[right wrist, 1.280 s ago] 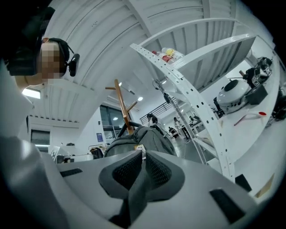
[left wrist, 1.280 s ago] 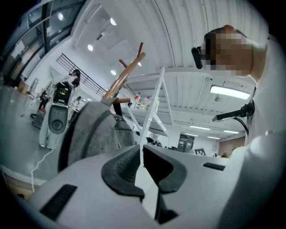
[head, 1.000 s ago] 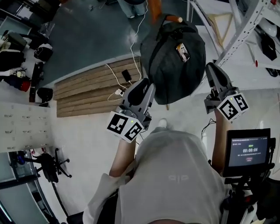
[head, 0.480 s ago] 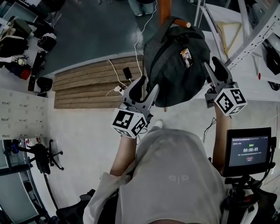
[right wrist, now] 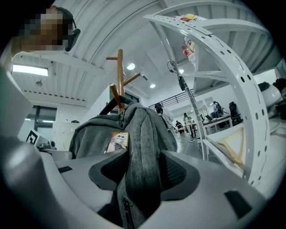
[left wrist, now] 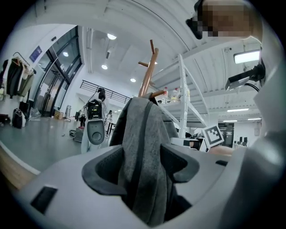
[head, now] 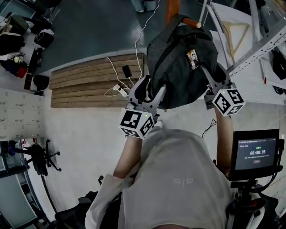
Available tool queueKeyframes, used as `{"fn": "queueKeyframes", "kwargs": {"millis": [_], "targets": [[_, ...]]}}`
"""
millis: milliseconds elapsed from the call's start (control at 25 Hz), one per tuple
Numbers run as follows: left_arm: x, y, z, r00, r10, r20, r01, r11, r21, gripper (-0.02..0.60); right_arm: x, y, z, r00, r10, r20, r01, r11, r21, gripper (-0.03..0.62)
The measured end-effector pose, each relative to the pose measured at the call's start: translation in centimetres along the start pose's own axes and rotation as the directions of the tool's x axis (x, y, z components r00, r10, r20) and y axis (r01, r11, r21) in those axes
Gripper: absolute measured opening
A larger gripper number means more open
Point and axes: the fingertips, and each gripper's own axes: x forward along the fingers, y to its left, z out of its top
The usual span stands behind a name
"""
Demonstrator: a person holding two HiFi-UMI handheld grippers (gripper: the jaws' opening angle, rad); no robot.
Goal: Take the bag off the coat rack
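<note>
A dark grey backpack [head: 181,67] with a small picture tag [head: 193,57] hangs by its top loop from a peg [head: 191,22] of the wooden coat rack [head: 172,9]. My left gripper [head: 150,89] is at its lower left edge. The jaws are opening, and a fold of grey fabric [left wrist: 143,147] stands between them, in my left gripper [left wrist: 142,167]. My right gripper [head: 215,75] is at the lower right edge, open, straddling the bag's side [right wrist: 143,143]. The rack's pole [right wrist: 119,76] rises behind the bag.
White perforated metal shelving [head: 250,44] stands close on the right, next to the right gripper. A wooden platform [head: 89,89] with cables and a power strip lies on the floor at the left. A small screen on a stand [head: 254,154] is at the lower right.
Both grippers moved up to the bag and their jaws went from shut to wide. The bag's left and right edges now sit between them.
</note>
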Motion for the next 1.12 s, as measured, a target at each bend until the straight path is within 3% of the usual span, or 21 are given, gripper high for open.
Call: {"fn": "queueKeyframes", "kwargs": {"millis": [120,400,640,1120], "targets": [[0.1,-0.1,-0.5,1.0,-0.021,0.01,0.022,0.998,-0.061,0.268,-0.2,-0.3,-0.4,0.999,-0.035,-0.013,0.035,0.999,-0.016,0.206],[0.4,-0.4,-0.7,0.998,-0.022,0.063,0.028,0.995,-0.1,0.265,-0.4,-0.6,-0.6,0.999,-0.018,-0.035,0.018,1.0,0.011,0.185],[1.1,0.0,-0.3,0.996,-0.015,0.088,0.029,0.987,-0.157,0.228,0.1,-0.6,-0.1,0.999,-0.034,-0.023,0.034,0.999,0.01,0.156],[2.6,0.2,-0.1,0.99,0.032,0.139,-0.005,0.982,-0.191,0.175,0.5,-1.7,0.1,0.996,-0.087,-0.007,0.087,0.995,0.05,0.097]]}}
